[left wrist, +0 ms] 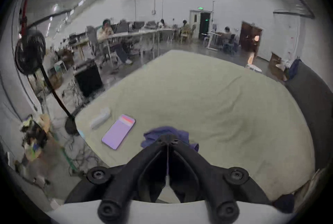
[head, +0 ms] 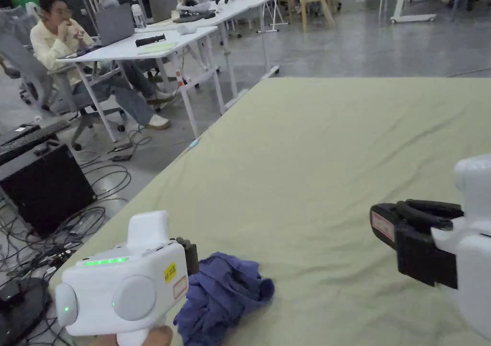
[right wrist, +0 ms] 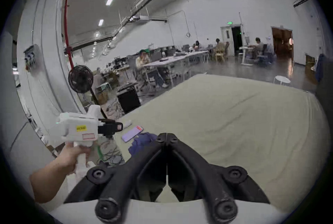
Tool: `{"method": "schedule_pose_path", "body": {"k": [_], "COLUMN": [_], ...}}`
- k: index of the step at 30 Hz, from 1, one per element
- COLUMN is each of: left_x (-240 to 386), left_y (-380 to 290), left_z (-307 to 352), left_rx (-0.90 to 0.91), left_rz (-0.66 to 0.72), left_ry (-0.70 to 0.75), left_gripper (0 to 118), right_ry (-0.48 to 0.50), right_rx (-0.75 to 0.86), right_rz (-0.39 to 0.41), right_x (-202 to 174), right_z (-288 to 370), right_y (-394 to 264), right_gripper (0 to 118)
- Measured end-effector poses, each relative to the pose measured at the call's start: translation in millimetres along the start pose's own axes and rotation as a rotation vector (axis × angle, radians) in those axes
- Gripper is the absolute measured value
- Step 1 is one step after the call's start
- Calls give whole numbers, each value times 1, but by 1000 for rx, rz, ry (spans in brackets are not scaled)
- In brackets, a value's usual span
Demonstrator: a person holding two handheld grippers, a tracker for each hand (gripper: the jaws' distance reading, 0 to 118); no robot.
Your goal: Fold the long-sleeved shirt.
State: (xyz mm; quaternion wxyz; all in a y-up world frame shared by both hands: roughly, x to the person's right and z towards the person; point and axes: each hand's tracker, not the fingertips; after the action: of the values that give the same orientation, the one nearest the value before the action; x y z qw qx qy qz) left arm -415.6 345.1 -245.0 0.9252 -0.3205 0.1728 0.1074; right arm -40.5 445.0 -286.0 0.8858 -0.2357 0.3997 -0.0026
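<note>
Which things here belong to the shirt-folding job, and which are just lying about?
Belong to the job:
crumpled blue shirt
left gripper, jaws closed
right gripper, jaws closed
green-covered table

Just lying about:
phone beside the shirt
white object beyond the phone
standing fan on the floor

— What did the shirt (head: 223,296) look like?
— Blue-purple, crumpled into a loose heap, nothing of it folded or spread out.
— And where was it?
— On the pale green cloth-covered table (head: 335,160), at the near left corner, low in the head view, left of centre. Sleeves couldn't be told apart in the bundle.
</note>
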Motion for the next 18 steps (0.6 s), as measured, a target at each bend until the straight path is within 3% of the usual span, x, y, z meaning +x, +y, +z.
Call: {"method": "schedule_pose_path", "body": {"k": [2,3,10,11,12,14,16,18], "left_x": [-12,-16,-16,-12,-9,1,4,17], "left_y": [-15,-17,-26,-29,-33,-44,-45,-21], "left_z": [-25,-44,-130,-147,-165,-193,-192,-175], "left_rx": [-1,-69,-184,-242,-313,-400,-358,-327], "left_rz": [40,43,81,76,70,5,21,-14], "left_ry": [-33,-60,25,38,59,133,67,55], "left_gripper": [101,118,113,106,91,79,68,44], "right_ry": [-10,-42,-91,-89,-92,-89,-92,-99], "right_rx": [-35,-57,-143,-147,-146,-139,-119,-84], "right_rz": [-16,-22,-117,-126,-131,-137,-131,-131], "right_x": [15,22,53,55,53,54,52,53], "right_z": [0,-1,-13,-15,-14,-12,-3,11], "right_y": [-10,-16,-41,-42,-42,-39,-34,-27], "right_gripper": [0,0,0,0,0,0,0,0]}}
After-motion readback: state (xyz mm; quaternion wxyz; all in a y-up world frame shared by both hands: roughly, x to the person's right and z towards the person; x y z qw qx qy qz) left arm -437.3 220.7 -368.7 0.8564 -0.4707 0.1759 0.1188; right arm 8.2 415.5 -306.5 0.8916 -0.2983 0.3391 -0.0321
